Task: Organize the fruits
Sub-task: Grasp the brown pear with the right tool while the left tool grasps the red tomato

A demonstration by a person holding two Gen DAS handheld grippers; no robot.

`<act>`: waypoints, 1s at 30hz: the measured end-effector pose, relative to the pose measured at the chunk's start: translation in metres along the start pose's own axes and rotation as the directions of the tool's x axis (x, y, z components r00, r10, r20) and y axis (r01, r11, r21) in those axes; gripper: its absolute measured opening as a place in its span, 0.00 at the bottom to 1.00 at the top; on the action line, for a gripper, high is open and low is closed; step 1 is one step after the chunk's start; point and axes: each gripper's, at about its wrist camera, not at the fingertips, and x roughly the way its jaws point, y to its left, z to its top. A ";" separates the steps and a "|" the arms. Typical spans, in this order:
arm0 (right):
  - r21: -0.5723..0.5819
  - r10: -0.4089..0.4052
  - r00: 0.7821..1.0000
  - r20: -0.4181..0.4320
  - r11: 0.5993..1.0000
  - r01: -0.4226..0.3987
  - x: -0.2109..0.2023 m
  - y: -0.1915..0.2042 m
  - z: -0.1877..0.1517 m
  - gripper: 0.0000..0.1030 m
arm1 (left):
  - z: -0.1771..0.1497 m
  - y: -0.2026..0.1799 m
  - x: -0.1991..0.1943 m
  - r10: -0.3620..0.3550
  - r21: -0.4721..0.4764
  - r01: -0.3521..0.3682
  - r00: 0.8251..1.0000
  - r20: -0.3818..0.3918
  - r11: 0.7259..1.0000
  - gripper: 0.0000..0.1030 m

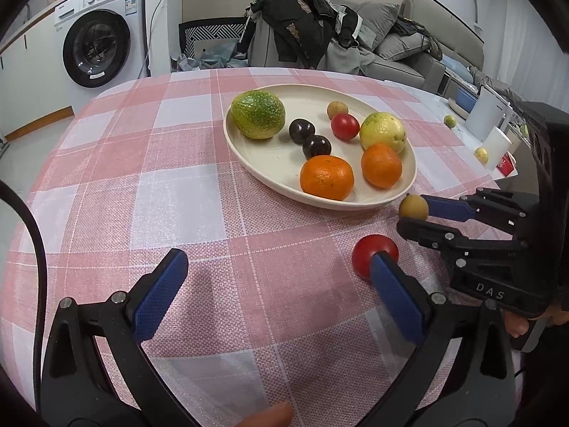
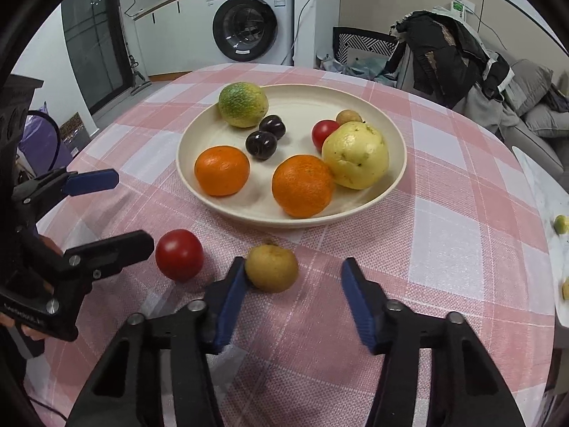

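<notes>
A cream plate (image 1: 281, 162) (image 2: 396, 178) on the pink checked cloth holds a green citrus, two oranges, a yellow guava, two dark plums, a red tomato and a small brown fruit. A loose red tomato (image 1: 370, 252) (image 2: 179, 254) and a small tan fruit (image 1: 413, 207) (image 2: 272, 267) lie on the cloth in front of the plate. My left gripper (image 1: 281, 270) (image 2: 122, 210) is open, its right finger beside the loose tomato. My right gripper (image 2: 293, 277) (image 1: 412, 219) is open, its left finger touching the tan fruit.
A washing machine (image 1: 96, 42) stands beyond the table. A chair draped with clothes (image 1: 302, 32) and a grey sofa (image 1: 398, 35) stand behind. A side surface at the right (image 1: 476, 124) holds small fruits and white containers.
</notes>
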 end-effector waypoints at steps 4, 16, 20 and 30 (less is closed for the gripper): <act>0.009 0.007 1.000 0.015 1.000 -0.007 -0.001 0.000 -0.001 0.28 | -0.001 -0.004 -0.002 -0.018 0.012 0.018 1.000 0.004 1.000 0.99; 0.003 0.029 0.999 0.026 1.000 -0.029 -0.005 0.001 -0.006 0.26 | -0.004 -0.015 0.002 -0.069 0.027 0.070 0.997 -0.034 0.997 0.99; 0.006 0.027 0.999 0.026 1.000 -0.027 -0.009 0.001 -0.013 0.26 | -0.005 -0.024 0.008 -0.084 0.031 0.086 0.994 -0.066 0.996 0.99; 0.062 0.013 0.997 0.081 0.998 -0.018 -0.031 -0.010 -0.024 0.26 | -0.003 -0.044 0.020 -0.028 0.107 0.038 0.995 -0.097 0.994 0.97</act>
